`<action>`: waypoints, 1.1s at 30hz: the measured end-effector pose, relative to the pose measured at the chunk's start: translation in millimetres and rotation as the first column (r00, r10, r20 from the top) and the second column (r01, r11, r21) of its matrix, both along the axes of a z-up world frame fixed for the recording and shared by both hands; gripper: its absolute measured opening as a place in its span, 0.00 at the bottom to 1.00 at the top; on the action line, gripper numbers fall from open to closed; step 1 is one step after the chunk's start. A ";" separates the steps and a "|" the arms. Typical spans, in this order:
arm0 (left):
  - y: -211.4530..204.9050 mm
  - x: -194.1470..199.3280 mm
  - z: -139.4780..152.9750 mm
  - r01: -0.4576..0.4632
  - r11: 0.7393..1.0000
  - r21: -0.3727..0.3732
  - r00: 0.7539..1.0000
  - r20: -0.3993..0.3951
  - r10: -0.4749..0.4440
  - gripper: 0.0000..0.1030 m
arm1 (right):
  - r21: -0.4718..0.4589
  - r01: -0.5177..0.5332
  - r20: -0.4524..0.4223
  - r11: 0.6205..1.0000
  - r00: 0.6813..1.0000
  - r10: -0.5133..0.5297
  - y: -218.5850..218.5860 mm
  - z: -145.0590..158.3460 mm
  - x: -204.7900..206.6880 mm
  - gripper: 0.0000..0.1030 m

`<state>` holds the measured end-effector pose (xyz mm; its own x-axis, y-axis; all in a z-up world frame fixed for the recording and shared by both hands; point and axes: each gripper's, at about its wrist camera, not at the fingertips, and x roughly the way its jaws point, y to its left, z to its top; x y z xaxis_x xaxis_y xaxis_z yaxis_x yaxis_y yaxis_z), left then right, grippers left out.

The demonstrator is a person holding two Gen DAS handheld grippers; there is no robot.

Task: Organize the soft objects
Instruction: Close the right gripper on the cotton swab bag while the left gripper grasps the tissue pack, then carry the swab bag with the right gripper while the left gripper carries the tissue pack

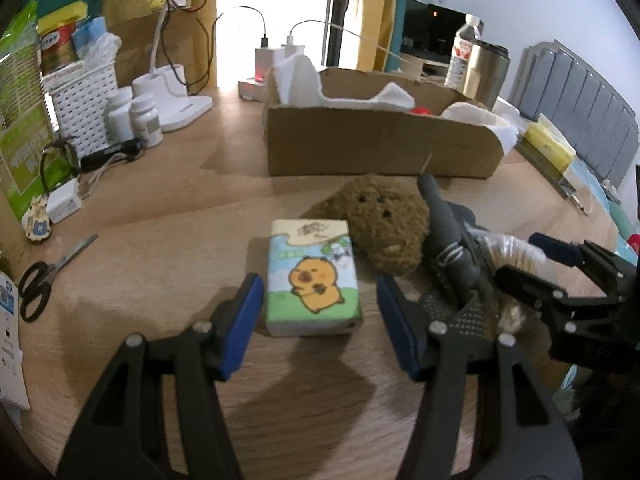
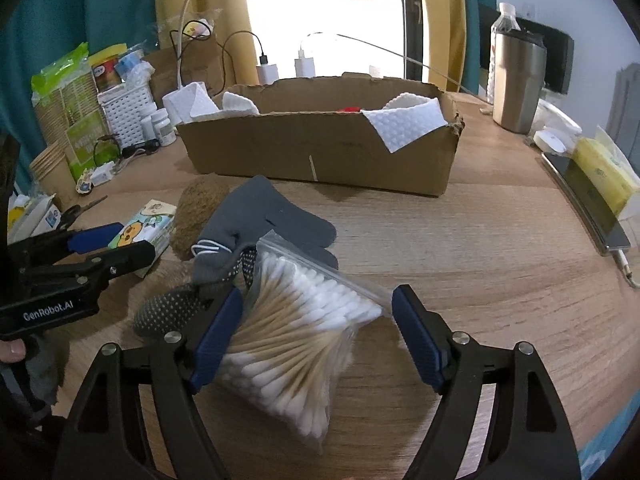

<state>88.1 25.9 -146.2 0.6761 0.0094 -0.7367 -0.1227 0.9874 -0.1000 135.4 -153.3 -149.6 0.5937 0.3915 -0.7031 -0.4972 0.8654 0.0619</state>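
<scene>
1. The left gripper (image 1: 320, 304) fills the bottom of the left wrist view: two black plastic arms with long cut-out slots.
2. Each of its fingers (image 1: 240, 332) ends in a flat blue pad.
3. Round silver screws (image 1: 202, 326) sit at the joints, two on each side.
4. The right gripper (image 2: 318, 320) has the same build at the bottom of the right wrist view: black slotted arms, blue pads, silver screws.
5. At the left edge of the right wrist view, the left gripper's black body carries white lettering, "GenRobot.AI" (image 2: 48, 313).
</scene>
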 end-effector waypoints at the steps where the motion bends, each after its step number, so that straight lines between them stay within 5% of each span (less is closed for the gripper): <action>1: -1.2 -0.1 0.1 0.006 1.000 0.002 1.000 0.003 -0.006 0.49 | -0.001 0.000 -0.001 1.000 1.000 0.000 0.8 -1.2 -0.1 0.80; 13: -4.8 -5.0 5.8 0.025 1.000 0.000 0.999 0.032 -0.025 0.47 | 0.000 -0.013 -0.027 1.000 1.000 0.013 0.3 -5.7 0.6 0.87; 16: -5.5 -6.2 9.9 0.025 1.000 0.002 0.999 0.043 -0.025 0.47 | 0.008 -0.030 -0.032 1.000 0.999 0.030 0.8 -4.5 -0.5 0.76; 18: -6.2 -6.7 12.4 0.024 1.000 0.007 0.998 0.051 -0.025 0.47 | 0.016 -0.047 -0.036 0.999 0.998 0.048 1.8 -3.1 -0.8 0.54; 33: -13.1 -8.9 35.9 0.025 0.999 0.020 0.994 0.105 -0.027 0.46 | 0.055 -0.079 0.035 0.995 0.996 0.077 -5.9 22.9 1.1 0.49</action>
